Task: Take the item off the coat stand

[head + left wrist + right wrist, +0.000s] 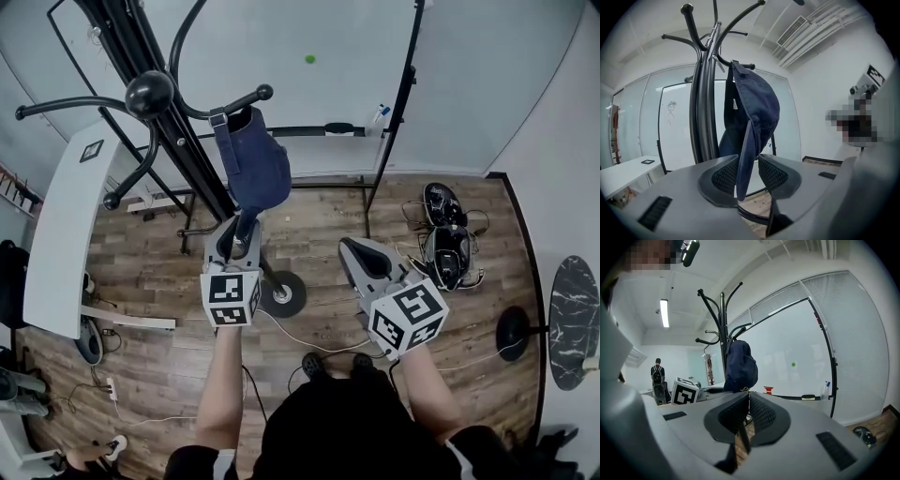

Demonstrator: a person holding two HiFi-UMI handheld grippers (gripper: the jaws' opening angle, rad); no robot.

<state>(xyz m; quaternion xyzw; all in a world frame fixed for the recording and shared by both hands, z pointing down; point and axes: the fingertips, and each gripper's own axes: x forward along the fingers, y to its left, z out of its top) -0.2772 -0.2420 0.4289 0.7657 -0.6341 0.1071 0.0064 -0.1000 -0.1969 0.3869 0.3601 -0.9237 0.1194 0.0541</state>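
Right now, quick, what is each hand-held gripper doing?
Left hand-held gripper: open, brim of the cap between its jaws, not gripped.
Right hand-held gripper: closed, holding nothing.

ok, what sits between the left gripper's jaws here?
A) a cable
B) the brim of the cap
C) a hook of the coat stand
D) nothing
B: in the left gripper view the brim of the navy cap hangs down between the jaws of the left gripper, which stand apart. The cap itself hangs from a hook of the coat stand.
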